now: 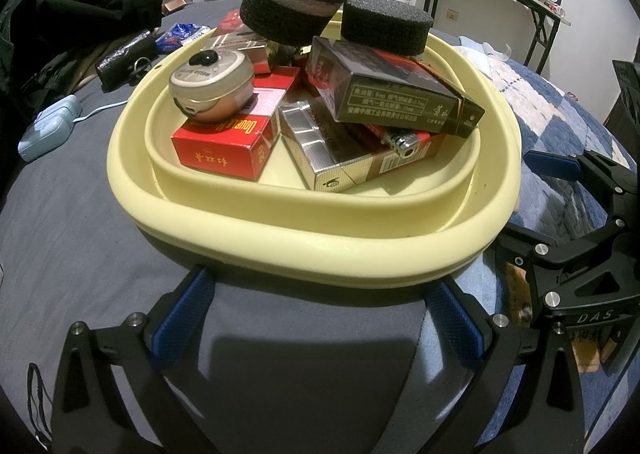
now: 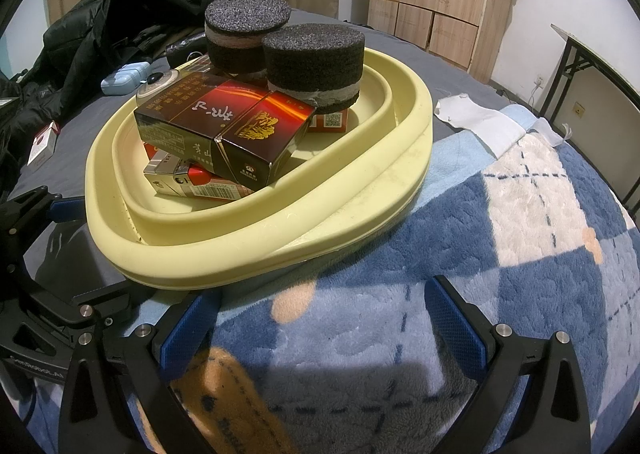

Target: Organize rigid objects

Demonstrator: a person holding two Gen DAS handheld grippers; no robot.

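Claws first: we see the left claw low over the grey bedsheet, its blue-padded fingers spread wide with nothing between them. The right claw hovers over the blue plaid blanket, likewise spread and empty.

Just ahead of both sits the pale yellow basin on the bed, its near rim close to the left claw's fingertips and a little left of the right claw. We count inside it a red cigarette pack, a round tin resting on that pack, a silver pack, a lighter and a dark brown pack tilted across the heap. Two black foam discs stand at the far side on top of the boxes.

Beyond the basin we see a dark jacket, a light blue case with a cable, and what may be a white sock; the lens blurs it.
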